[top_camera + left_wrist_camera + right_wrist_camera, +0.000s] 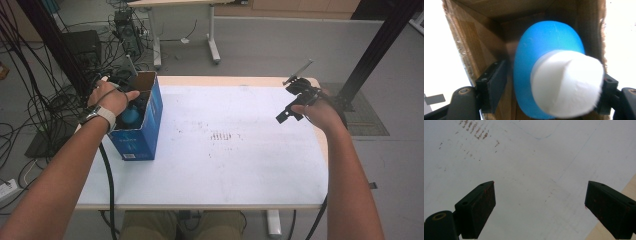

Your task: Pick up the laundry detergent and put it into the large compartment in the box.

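Reaching into the blue cardboard box [145, 125] at the counter's [225, 165] far left, my left tongs [549, 87] bracket the blue-and-white bottle [554, 82] inside, pads apart from it; right tongs [539, 207] hover wide open, empty.

A lab: cable tangles [30, 107] on grey floor, black frame posts [372, 50], computer tower [126, 31].

Your blue bottle [544, 50] smooth matt plastic with a white cap [566, 85], cardboard box [150, 125] printed glossy blue outside, raw brown rough inside, your right gripper [539, 210] with matt black scuffed pads, table [235, 165] smooth white, stained, pale wood edge.
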The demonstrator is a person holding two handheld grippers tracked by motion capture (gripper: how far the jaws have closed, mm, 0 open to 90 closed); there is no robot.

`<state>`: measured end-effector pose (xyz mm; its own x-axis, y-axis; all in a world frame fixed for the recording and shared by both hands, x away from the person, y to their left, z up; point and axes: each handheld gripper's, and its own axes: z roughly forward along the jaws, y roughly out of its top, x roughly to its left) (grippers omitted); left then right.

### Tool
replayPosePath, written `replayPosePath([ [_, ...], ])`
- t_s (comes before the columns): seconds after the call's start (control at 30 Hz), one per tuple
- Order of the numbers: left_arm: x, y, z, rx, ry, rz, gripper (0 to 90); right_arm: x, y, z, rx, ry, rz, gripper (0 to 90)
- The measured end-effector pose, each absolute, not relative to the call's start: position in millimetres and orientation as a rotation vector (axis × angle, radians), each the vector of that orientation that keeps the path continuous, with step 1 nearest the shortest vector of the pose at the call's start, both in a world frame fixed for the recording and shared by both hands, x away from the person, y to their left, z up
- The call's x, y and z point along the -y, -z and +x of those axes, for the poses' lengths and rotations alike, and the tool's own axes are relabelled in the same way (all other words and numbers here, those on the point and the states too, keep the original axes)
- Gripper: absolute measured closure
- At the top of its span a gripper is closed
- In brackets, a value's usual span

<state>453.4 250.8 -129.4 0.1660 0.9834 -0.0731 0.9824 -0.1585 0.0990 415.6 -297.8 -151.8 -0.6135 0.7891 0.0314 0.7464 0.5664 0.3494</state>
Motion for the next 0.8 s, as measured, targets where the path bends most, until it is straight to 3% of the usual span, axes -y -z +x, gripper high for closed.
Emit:
replayPosePath([
  [0.17, -250, 117, 450, -1.942, -0.032, 2.300, 13.5, 295, 149, 414, -2.667, -0.502, 1.304, 9.5],
  [0.8, -254, 79, 444, -1.841, -0.023, 2.311, 9.8, 301, 143, 406, -2.651, -0.502, 1.308, 9.5],
])
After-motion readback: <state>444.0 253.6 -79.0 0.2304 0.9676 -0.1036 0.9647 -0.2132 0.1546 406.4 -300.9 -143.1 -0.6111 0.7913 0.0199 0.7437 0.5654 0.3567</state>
